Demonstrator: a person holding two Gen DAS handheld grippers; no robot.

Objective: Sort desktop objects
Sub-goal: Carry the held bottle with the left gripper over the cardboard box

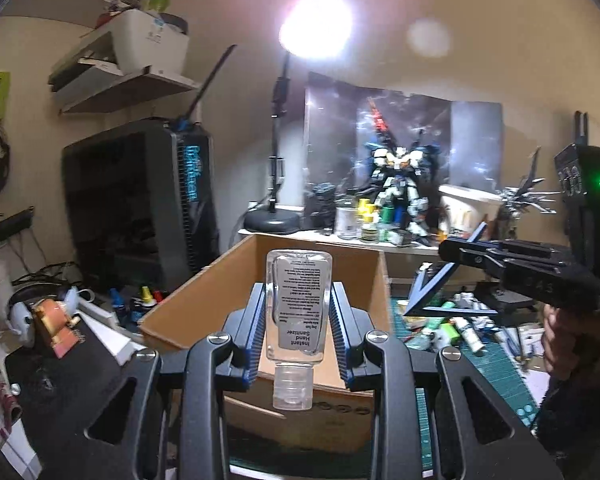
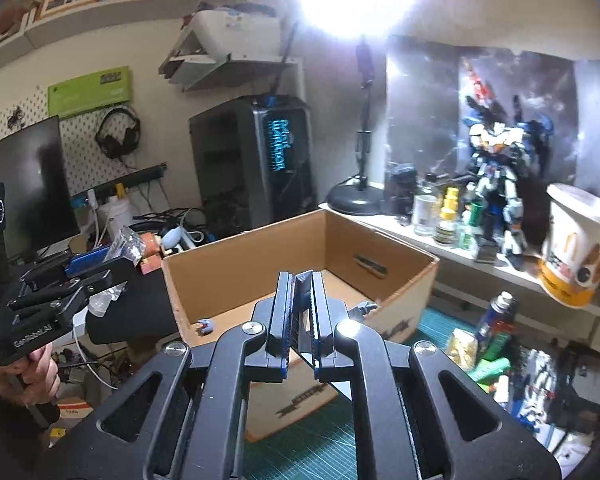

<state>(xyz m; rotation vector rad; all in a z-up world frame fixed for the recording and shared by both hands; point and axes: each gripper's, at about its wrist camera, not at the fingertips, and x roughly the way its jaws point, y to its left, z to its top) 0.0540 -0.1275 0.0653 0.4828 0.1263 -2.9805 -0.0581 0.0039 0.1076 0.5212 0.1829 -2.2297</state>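
while the cardboard box (image 2: pixel 300 264) sits open on the cluttered bench (image 2: pixel 292 452), both grippers are loaded and held near it. left gripper (image 1: pixel 298 312) is clamped on a clear hand sanitizer bottle (image 1: pixel 298 308), cap toward the camera, base pointing out over the box's near rim. right gripper (image 2: pixel 302 304) is clenched on a thin dark v-shaped part (image 1: pixel 440 296), edge-on between the pads in its own view; seen from the left wrist the part hangs off the fingertips to the right of the box, above the green cutting mat (image 1: pixel 496 364). inside the box, one small blue-grey piece (image 2: pixel 205 326) lies on the floor near the front left corner. desk lamp (image 2: pixel 356 196) and a robot model (image 2: pixel 500 184) stand on the shelf behind the box.
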